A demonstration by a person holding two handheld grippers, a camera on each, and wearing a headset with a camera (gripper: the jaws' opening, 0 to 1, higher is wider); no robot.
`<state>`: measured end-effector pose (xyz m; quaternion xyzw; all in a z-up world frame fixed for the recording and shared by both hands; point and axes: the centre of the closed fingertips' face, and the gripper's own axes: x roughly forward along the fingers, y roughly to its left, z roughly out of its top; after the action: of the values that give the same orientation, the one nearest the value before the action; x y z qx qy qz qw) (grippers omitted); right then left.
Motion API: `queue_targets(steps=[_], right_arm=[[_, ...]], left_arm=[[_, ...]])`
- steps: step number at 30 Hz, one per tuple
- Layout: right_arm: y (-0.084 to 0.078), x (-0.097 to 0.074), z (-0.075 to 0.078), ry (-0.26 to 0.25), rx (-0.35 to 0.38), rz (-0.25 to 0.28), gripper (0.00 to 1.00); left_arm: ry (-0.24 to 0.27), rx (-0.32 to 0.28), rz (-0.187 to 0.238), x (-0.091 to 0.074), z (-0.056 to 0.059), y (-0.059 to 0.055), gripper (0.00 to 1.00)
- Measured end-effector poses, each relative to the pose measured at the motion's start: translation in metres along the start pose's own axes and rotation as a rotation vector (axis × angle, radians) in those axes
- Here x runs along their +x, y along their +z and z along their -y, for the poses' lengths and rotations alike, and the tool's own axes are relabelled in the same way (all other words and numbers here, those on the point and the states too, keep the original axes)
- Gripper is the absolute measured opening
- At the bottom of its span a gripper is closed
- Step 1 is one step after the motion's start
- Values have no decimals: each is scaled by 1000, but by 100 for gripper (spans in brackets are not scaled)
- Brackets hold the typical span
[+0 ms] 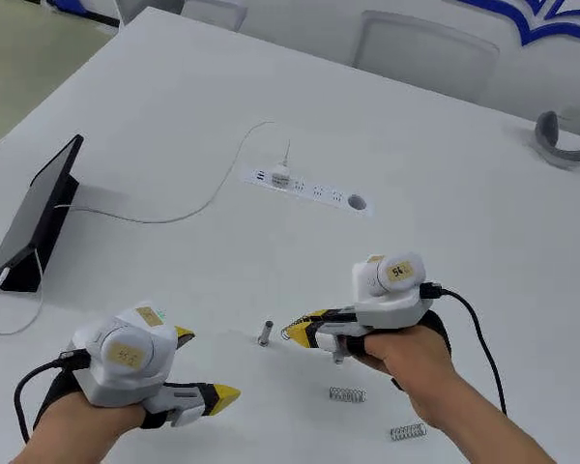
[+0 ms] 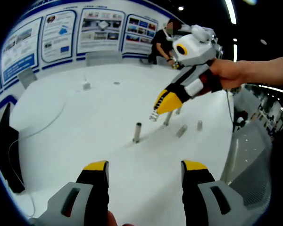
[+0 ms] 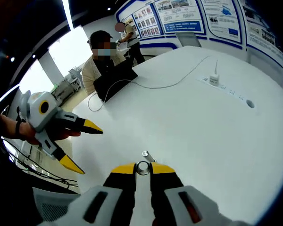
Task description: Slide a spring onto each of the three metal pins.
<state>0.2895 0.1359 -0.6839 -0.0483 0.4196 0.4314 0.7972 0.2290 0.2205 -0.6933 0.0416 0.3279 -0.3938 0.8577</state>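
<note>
A short metal pin (image 1: 266, 333) stands upright on the white table (image 1: 174, 126), between the two grippers. My right gripper (image 1: 295, 333) is shut on a small spring (image 1: 287, 333), whose end hangs just right of that pin. In the right gripper view the spring (image 3: 142, 167) shows end-on between the yellow tips, with the pin (image 3: 145, 154) just beyond. A second pin (image 1: 338, 356) stands under the right gripper. Two loose springs (image 1: 347, 394) (image 1: 407, 431) lie near the right wrist. My left gripper (image 1: 205, 365) is open and holds nothing, left of the pin (image 2: 137, 132).
A white power strip (image 1: 304, 187) with a cable lies at mid-table. A dark tablet (image 1: 39, 217) stands propped at the left edge. A grey curved object (image 1: 561, 145) lies far right. A person (image 3: 106, 61) sits at the table's far side.
</note>
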Motion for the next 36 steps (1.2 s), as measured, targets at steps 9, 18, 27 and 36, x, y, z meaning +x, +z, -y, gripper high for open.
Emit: queue_targets(steps=[9,18,27,36], right_arm=[[7,13,1,6,-63,-31,12],[6,26,0,11,-86,-46,12],[7,29,0,13,-101,-55,12],[10,33,-1,16,-144,-68,12]], left_arm=[[-2,-19,-5,-1,-1,-4,64],[9,-30,-8,-7,-7,-8,65],[5,-42,-16,-7,-5,-14,64],[6,-38,-9,-5,-5,-11,64]])
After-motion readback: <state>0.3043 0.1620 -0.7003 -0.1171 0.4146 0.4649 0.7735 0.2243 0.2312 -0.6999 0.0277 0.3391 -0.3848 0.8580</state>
